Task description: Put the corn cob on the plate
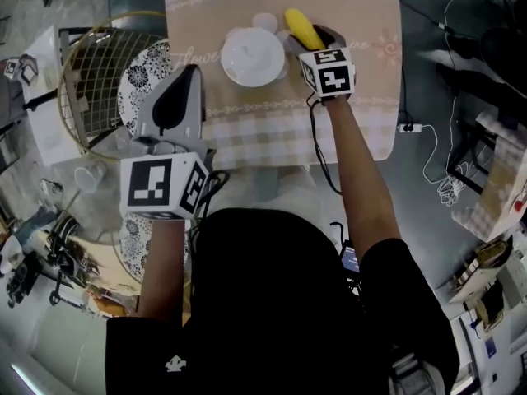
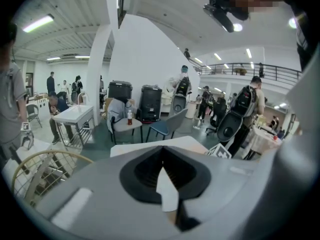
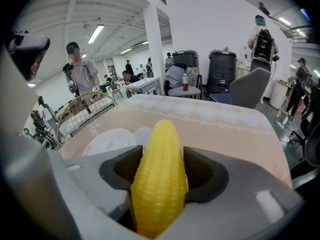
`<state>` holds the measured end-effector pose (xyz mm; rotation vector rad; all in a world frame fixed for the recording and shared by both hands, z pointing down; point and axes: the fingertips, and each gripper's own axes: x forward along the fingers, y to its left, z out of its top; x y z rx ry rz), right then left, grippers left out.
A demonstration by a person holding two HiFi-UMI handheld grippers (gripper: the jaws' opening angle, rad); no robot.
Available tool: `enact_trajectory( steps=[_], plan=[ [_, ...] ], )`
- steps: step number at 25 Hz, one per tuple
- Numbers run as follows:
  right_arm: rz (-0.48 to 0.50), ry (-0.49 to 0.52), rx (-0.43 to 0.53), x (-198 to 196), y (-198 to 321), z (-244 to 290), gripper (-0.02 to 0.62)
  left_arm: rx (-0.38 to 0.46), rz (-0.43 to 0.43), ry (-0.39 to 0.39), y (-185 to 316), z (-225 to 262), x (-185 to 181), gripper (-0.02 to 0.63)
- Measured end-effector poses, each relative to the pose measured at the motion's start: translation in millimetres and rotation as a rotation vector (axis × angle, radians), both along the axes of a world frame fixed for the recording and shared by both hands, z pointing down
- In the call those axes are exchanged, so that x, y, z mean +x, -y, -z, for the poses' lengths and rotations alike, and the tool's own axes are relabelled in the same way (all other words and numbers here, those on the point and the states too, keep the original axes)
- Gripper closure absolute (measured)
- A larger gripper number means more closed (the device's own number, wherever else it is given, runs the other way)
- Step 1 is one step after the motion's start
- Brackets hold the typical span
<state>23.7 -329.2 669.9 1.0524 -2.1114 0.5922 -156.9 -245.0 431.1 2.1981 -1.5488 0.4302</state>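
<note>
Beige checked tablecloth [image 1: 362, 105] spread flat, grey floor [image 1: 420, 179] on every side. Behind, in both gripper views, a wide white hall with people [image 2: 250, 99], a blue-grey chair [image 2: 167, 126] and black bins [image 2: 150, 103].

Far left, off the cloth: round wire basket with a gold rim [image 1: 89, 85]. Between it and the cloth's left edge: white plate with a dark floral pattern [image 1: 142, 81].

Next along, grey left gripper [image 1: 194, 72] with black pads, held over the cloth's left border and pointing away from the person. Jaws closed on each other, pad against pad at the tips, with only a pale sliver showing through lower down.

Middle of the cloth: plain white round plate [image 1: 253, 56], with a small white round dish [image 1: 265, 23] touching its far rim.

Just beside the plain plate's right rim, and not on it: yellow corn cob [image 1: 301, 26], rows of kernels plain to see. Lies lengthwise between the jaws of the right gripper [image 1: 313, 41], tip pointing away from the person and a little left. Jaws clenched on the cob's two sides, black pads hugging it about halfway along. Cannot tell whether the cob touches the cloth or hangs clear.

Far right, on the floor well apart from the cloth: white power strip [image 1: 409, 127] with a white cable trailing off to the right.
</note>
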Motion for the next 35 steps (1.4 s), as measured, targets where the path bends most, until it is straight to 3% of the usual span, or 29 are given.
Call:
enact_trajectory(
  steps=[19, 35],
  plan=[
    [0.270, 0.054, -0.001, -100, -35, -2, 0.339, -0.018, 0.192, -0.002, -40, -3, -50, 0.597],
    [0.339, 0.050, -0.020, -126, -58, -14, 0.339, -0.029, 0.271, -0.032, -65, -9, -62, 0.597]
  ],
)
